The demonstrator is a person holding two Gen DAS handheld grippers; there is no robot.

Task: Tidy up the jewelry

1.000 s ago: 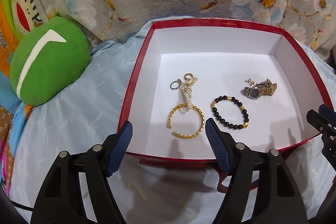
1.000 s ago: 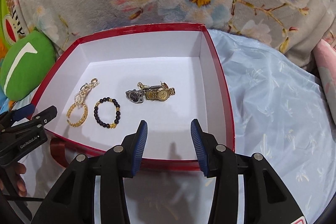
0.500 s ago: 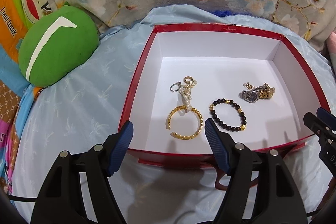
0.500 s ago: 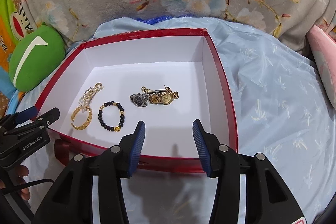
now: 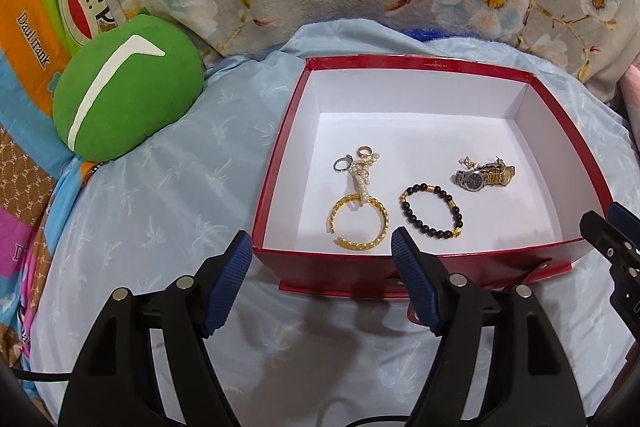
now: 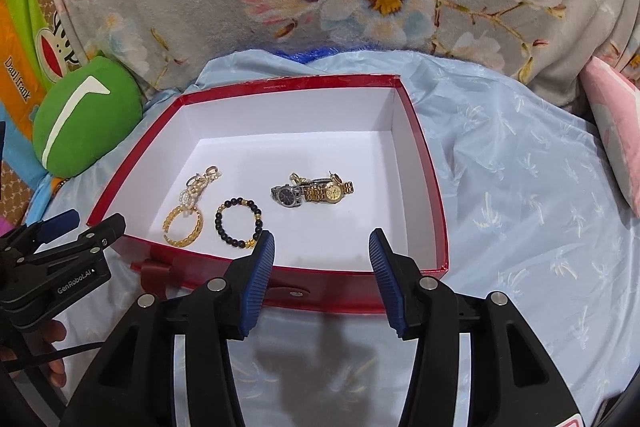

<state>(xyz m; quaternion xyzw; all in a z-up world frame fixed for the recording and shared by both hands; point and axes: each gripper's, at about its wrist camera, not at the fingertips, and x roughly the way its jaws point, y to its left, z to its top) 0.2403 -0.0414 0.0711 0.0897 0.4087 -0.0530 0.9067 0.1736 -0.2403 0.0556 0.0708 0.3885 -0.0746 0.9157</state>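
1. Gold bangle [image 5: 359, 223], beaded bracelet [image 5: 431, 211] and watches [image 5: 484, 177] lie spaced apart, seemingly sorted, mid-frame inside the red box [image 5: 416, 62].
2. Left tool [image 5: 322, 281] and right tool [image 6: 321, 277], both spread wide and empty, hover at the box's near edge.
3. The box rests on the blue bedsheet [image 5: 168, 211].

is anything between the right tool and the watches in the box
Only the box's near red wall. The right tool is open, just outside it; the watches lie on the white floor beyond. Going over the wall, nothing visible blocks them; the beaded bracelet lies off to the left.
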